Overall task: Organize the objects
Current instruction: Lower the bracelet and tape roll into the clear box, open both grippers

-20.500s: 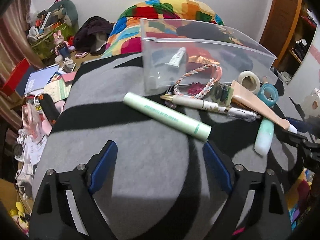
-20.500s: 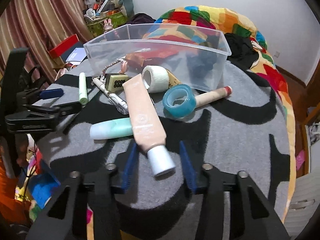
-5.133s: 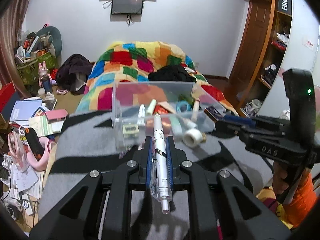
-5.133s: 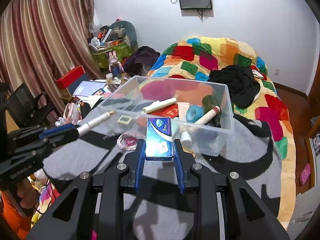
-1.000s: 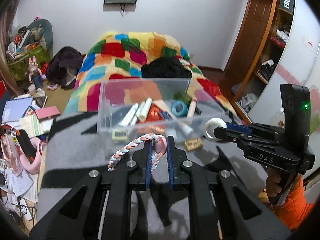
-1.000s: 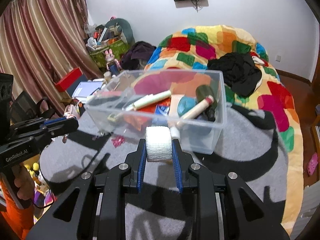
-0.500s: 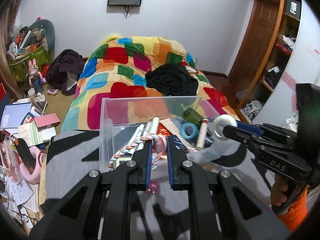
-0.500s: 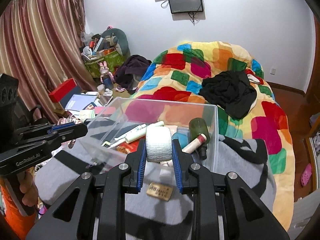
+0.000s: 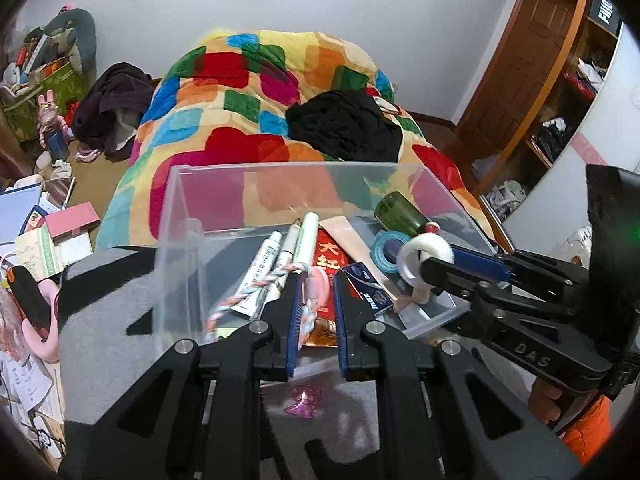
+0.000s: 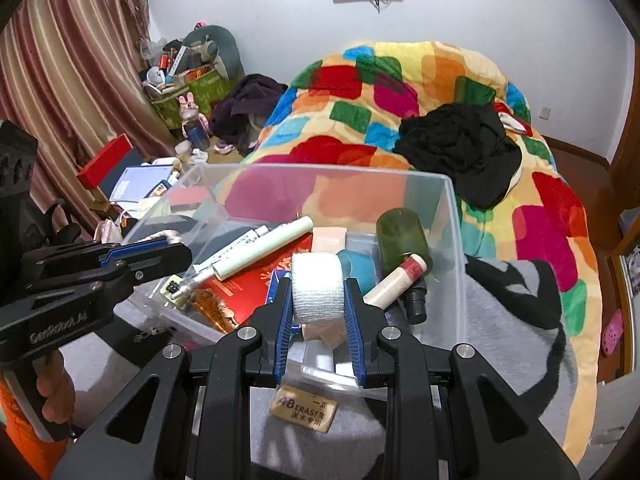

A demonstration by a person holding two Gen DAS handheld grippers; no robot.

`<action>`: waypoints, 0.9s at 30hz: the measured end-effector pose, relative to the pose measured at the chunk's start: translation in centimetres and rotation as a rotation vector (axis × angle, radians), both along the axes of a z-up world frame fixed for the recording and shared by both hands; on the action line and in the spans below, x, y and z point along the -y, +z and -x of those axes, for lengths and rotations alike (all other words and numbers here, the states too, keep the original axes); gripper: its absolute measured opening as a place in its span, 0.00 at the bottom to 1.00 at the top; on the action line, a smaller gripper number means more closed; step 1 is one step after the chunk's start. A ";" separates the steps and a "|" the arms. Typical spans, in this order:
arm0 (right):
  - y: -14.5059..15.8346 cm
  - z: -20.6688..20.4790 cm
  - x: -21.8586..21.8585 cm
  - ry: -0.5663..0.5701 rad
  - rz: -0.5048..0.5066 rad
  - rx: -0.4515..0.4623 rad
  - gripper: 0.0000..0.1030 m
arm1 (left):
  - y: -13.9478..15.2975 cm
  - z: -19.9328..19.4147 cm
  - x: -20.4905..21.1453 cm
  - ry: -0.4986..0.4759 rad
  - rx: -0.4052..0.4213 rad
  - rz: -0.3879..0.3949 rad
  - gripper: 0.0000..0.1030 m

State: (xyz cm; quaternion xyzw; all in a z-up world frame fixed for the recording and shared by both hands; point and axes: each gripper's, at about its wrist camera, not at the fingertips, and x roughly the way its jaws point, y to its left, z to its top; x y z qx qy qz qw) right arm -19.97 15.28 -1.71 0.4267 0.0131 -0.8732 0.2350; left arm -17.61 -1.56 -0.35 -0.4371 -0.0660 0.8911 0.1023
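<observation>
A clear plastic bin (image 9: pixel 176 240) stands on the grey blanket and holds tubes, a pen, a red packet, a blue tape roll and a green bottle (image 10: pixel 402 236). My left gripper (image 9: pixel 314 300) is shut on a braided pink-and-white cord (image 9: pixel 256 288) and holds it over the bin's near edge. My right gripper (image 10: pixel 318 300) is shut on a white gauze roll (image 10: pixel 317 286) over the bin's near right side; it also shows in the left wrist view (image 9: pixel 424 258).
A tan eraser (image 10: pixel 303 407) and a small pink trinket (image 9: pixel 301 400) lie on the grey blanket (image 9: pixel 112 292) in front of the bin. A patchwork quilt (image 10: pixel 400 92) with black clothes lies behind. Clutter covers the floor at the left.
Both grippers have moved forward over the bin with their loads still held. The bin looks closer and larger in both views.
</observation>
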 end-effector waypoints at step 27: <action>3.1 -4.7 -1.9 -0.011 -0.026 -0.109 0.63 | 3.8 -5.5 -0.8 0.022 -0.157 0.105 0.73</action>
